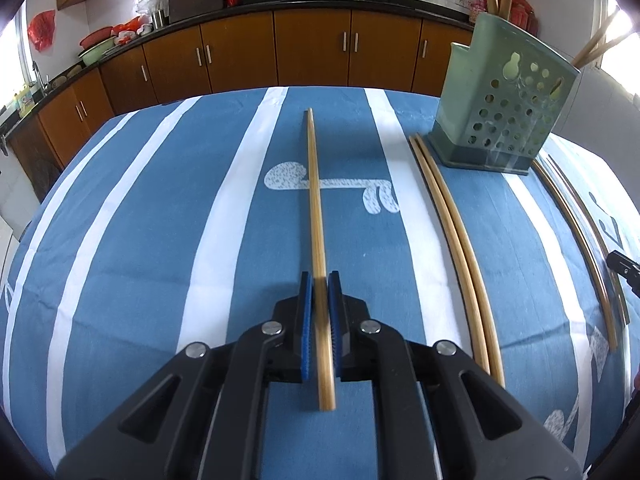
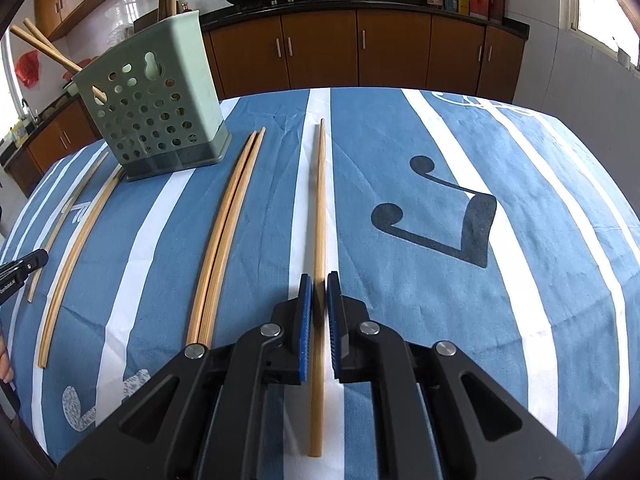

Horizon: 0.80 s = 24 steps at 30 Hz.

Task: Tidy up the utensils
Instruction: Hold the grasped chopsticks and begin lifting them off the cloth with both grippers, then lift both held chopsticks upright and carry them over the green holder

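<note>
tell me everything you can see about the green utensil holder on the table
The utensil holder is a pale green box, apparently plastic, with a darker base. Its facing wall is pierced with round holes and gourd-shaped cutouts. It stands upright on the blue striped tablecloth, with several wooden chopsticks leaning inside it. More chopsticks lie on the cloth around its base. Neither tongs touch it.

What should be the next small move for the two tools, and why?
Probably lift both and carry them toward the green holder. The left tool is shut on one chopstick, the right tool on another chopstick; both sticks look still near the striped cloth, and the holder already has chopsticks.
</note>
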Tool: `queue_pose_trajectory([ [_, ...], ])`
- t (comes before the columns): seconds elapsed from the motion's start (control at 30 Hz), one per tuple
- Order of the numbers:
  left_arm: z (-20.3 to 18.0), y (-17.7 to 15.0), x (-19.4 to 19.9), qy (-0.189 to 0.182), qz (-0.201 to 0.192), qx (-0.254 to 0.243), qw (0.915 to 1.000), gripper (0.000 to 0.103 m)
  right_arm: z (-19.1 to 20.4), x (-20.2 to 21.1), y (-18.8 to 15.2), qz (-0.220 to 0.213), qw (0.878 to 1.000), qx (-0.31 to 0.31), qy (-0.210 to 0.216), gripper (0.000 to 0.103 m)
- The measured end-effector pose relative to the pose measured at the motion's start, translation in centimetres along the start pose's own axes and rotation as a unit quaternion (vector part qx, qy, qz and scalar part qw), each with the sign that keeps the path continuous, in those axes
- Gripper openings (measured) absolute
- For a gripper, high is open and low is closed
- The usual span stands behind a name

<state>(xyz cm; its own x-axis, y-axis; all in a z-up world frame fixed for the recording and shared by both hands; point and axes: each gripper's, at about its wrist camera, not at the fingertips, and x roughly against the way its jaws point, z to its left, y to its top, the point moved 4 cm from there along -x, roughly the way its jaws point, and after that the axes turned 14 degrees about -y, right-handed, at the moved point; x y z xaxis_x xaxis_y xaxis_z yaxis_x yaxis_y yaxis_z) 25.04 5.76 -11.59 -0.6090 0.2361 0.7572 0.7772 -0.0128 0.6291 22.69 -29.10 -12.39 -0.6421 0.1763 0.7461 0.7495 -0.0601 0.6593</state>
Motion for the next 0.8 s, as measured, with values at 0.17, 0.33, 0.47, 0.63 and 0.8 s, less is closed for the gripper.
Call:
queue_pose_trajectory([
  [0.17,0.0,0.1,0.2,0.003,0.012,0.004,0.9999,0.008,-0.4,0.2,0.4,0.005,1.0,-0.005,0.004,0.007],
  [0.33,0.1,1.4,2.5,0.0,-0.018,0.007,0.9998,0.008,-1.9,3.0,2.4,-0.039,0.999,-0.03,0.011,0.007],
  [0.47,-0.3,2.8,4.8,-0.006,-0.052,0.006,0.9986,0.008,-3.0,5.0,4.0,-0.071,0.996,-0.051,0.015,0.007],
  [0.63,-0.7,4.3,7.5,-0.014,-0.09,0.005,0.9958,0.008,-3.7,6.5,5.0,-0.097,0.993,-0.065,0.02,0.007],
  [0.8,-1.1,5.4,9.7,-0.023,-0.123,0.008,0.9921,0.008,-3.9,7.4,5.6,-0.116,0.991,-0.071,0.021,0.007],
])
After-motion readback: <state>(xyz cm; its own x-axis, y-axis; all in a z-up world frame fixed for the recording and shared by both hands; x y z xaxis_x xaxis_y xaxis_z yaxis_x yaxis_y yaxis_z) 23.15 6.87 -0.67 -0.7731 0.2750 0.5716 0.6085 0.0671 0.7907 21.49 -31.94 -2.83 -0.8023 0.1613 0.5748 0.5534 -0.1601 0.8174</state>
